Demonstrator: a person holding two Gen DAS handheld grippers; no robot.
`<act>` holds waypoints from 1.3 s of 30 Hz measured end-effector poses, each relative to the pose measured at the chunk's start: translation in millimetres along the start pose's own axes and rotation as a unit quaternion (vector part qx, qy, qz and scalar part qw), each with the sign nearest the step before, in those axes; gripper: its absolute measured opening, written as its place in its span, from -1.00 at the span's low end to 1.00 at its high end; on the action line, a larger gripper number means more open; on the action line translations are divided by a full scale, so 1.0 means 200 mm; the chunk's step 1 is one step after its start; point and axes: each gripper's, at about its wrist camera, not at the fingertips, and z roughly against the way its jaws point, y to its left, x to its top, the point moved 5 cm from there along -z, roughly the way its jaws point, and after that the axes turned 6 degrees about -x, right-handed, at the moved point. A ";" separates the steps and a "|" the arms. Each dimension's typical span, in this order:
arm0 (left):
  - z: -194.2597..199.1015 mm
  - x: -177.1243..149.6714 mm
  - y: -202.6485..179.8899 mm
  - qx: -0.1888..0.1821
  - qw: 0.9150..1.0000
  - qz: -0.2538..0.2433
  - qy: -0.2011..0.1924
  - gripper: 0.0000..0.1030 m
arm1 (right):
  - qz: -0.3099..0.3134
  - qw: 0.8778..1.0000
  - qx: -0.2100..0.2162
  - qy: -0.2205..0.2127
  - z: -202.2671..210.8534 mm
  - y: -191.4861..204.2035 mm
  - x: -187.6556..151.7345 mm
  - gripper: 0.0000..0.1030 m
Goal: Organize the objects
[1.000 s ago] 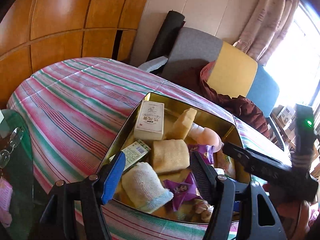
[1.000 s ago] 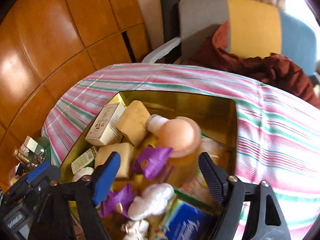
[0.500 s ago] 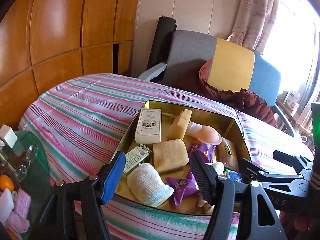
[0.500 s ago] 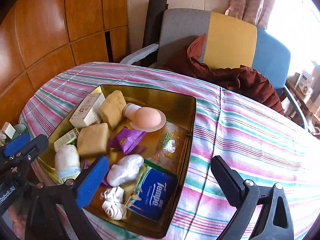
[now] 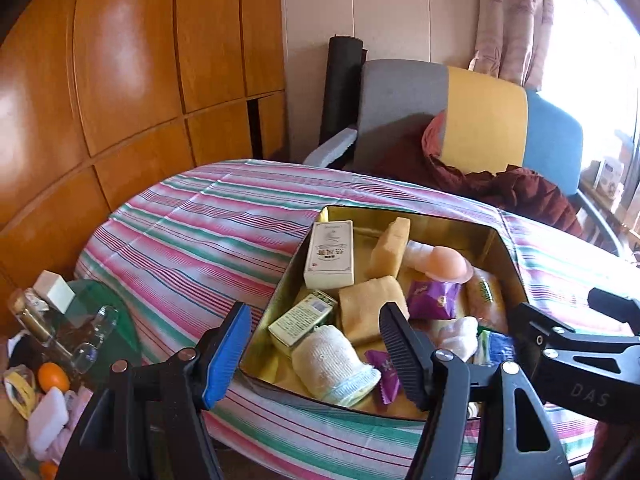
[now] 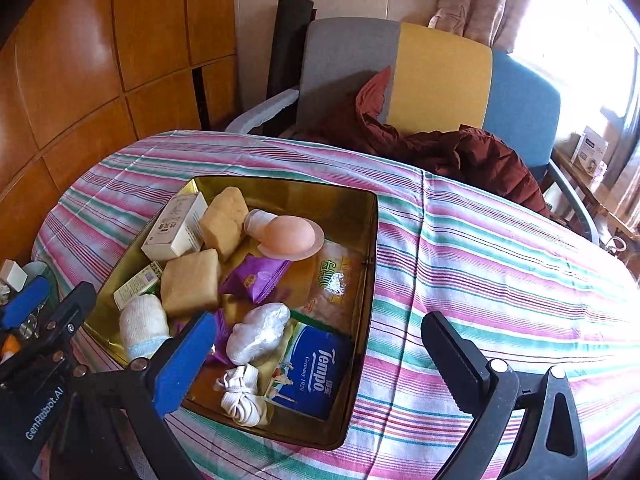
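The left gripper [image 5: 314, 354] hangs over the near edge of a gold tin [image 5: 500, 236] that sits on a counter [image 5: 192, 240] with a pink, green and white striped cloth. Its jaws are open quite wide and hold nothing. Seen between them, lower down in the tin, are a rolled white sock [image 5: 332, 364] and a small green and white box [image 5: 300, 322], but the jaws do not touch either one. The right gripper [image 6: 320, 356] hangs over the near right corner of the same tin [image 6: 372, 240]. Its jaws are open as wide as they go and are empty. The blue pad is above the inside of the tin, and the black pad is above the striped cloth just outside the tin. All the small things lie inside the tin: a white box [image 6: 176, 228] at the far left, two yellow sponges [image 6: 224, 220], a peach-colored rubber toy [image 6: 288, 236], a purple snack packet [image 6: 258, 276], a clear snack bag [image 6: 332, 292], a white plastic lump [image 6: 258, 332], a bundle of white cord [image 6: 242, 398] and a blue tissue pack [image 6: 316, 372] at the near right. Behind the counter stands a chair [image 6: 436, 72] with a dark red jacket [image 6: 472, 156] on it.
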 end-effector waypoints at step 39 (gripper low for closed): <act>-0.02 -0.04 -0.02 0.021 0.998 -0.015 0.050 0.22 | -0.027 0.998 -0.053 0.001 0.00 -0.04 -0.02 0.99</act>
